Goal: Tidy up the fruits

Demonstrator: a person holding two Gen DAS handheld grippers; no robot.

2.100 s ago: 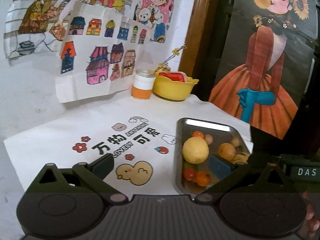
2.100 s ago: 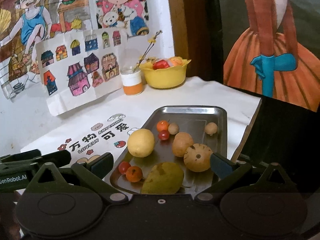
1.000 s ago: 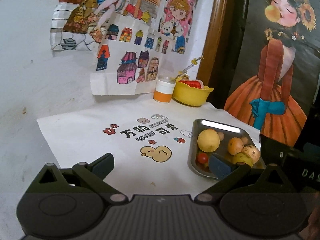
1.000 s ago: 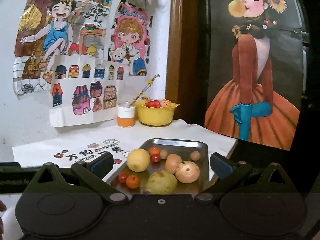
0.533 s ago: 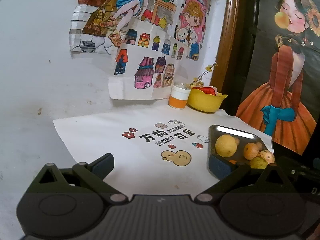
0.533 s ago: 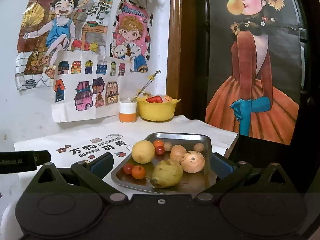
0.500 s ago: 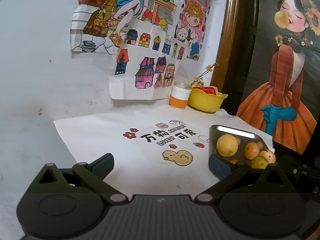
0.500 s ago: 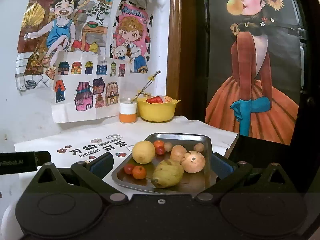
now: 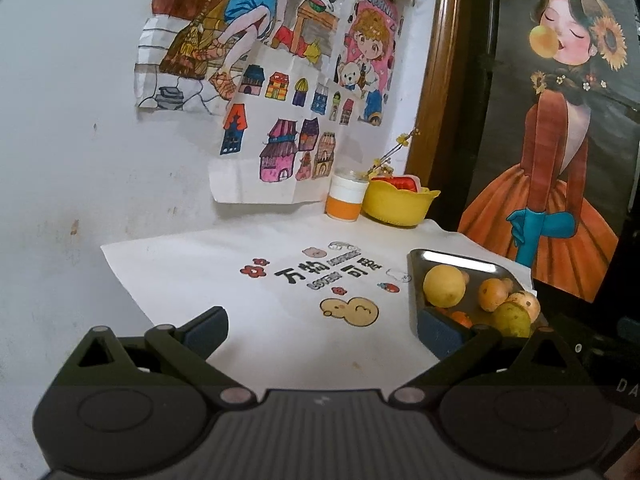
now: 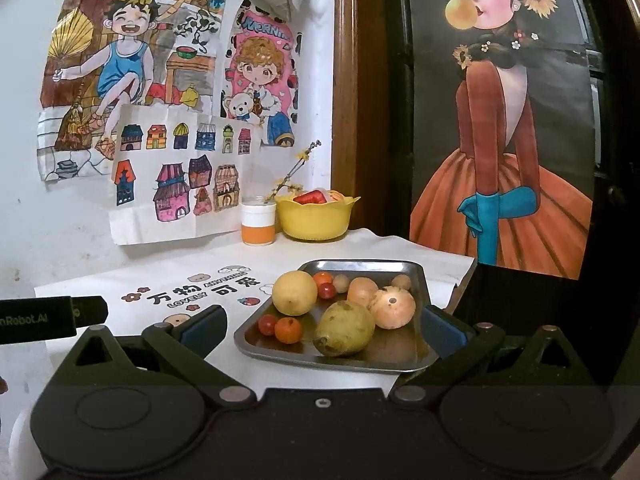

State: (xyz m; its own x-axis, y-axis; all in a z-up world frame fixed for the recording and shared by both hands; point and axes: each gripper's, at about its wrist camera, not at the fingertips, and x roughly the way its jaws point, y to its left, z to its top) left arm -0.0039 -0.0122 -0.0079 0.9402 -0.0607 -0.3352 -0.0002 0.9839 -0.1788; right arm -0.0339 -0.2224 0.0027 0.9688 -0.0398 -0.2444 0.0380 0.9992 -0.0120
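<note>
white printed cloth (image 10: 188, 280) under tray (image 10: 360, 266); drawings (image 10: 132, 80) on wall.

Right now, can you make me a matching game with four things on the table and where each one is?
Things:
1. big round yellow fruit
2. green pear
3. white jar with the orange band
4. yellow plastic bowl

Places:
A. at the back by the wall, left of the bowl
B. near front edge of the shiny metal tray
C. left side of the tray, next to the printed cloth
D. back of the table, holding something red

Pairs: 1-C, 2-B, 3-A, 4-D
</note>
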